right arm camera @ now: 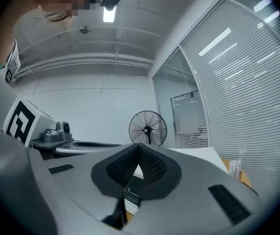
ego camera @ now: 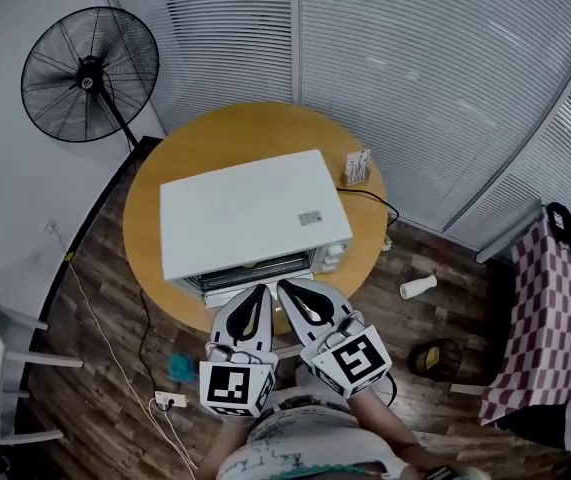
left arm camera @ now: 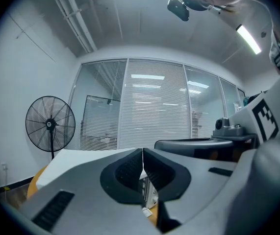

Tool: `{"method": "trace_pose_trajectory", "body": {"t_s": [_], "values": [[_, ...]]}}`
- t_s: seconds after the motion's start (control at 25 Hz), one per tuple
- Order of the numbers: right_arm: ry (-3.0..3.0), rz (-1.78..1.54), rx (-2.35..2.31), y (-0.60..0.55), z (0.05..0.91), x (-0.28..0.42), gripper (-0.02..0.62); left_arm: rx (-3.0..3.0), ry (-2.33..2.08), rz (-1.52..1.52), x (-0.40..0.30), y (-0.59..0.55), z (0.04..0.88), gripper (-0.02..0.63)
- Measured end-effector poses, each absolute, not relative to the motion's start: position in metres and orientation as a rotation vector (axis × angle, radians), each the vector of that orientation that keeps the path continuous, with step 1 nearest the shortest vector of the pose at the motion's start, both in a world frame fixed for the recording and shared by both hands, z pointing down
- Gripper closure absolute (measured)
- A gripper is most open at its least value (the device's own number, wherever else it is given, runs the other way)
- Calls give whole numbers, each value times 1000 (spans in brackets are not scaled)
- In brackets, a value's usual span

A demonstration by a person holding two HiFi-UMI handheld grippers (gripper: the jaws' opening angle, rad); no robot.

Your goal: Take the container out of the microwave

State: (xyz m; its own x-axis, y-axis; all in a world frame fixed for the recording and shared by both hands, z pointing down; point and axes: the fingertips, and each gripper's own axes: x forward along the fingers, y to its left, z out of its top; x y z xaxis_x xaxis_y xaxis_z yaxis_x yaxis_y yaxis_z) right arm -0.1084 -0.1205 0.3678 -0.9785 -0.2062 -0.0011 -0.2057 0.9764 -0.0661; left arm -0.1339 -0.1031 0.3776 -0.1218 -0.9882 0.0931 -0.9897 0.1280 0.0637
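The white microwave (ego camera: 245, 213) stands on a round wooden table (ego camera: 150, 183), its dark front window facing me; I cannot see the door ajar, and no container shows in any view. My left gripper (ego camera: 261, 291) and right gripper (ego camera: 283, 285) sit side by side just in front of the microwave's lower front edge, tips close together. Both are shut with nothing between the jaws. In the left gripper view the shut left gripper (left arm camera: 142, 160) points over the microwave (left arm camera: 81, 158). The right gripper view has the right gripper (right arm camera: 137, 155) shut, with the microwave (right arm camera: 198, 154) beyond it.
A black standing fan (ego camera: 89, 73) is behind the table at the left. A small card box (ego camera: 357, 166) sits on the table's far right. On the floor lie a white bottle (ego camera: 417, 286) and a power strip (ego camera: 170, 400). A checked cloth (ego camera: 545, 308) hangs at the right.
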Motion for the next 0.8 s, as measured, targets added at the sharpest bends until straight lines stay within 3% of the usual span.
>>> {"method": "trace_pose_trajectory", "body": {"t_s": [0.8], "values": [[3138,-143,-224,-168,382,-138,603,1893,-2335,12,-165,-143,387,592]]}}
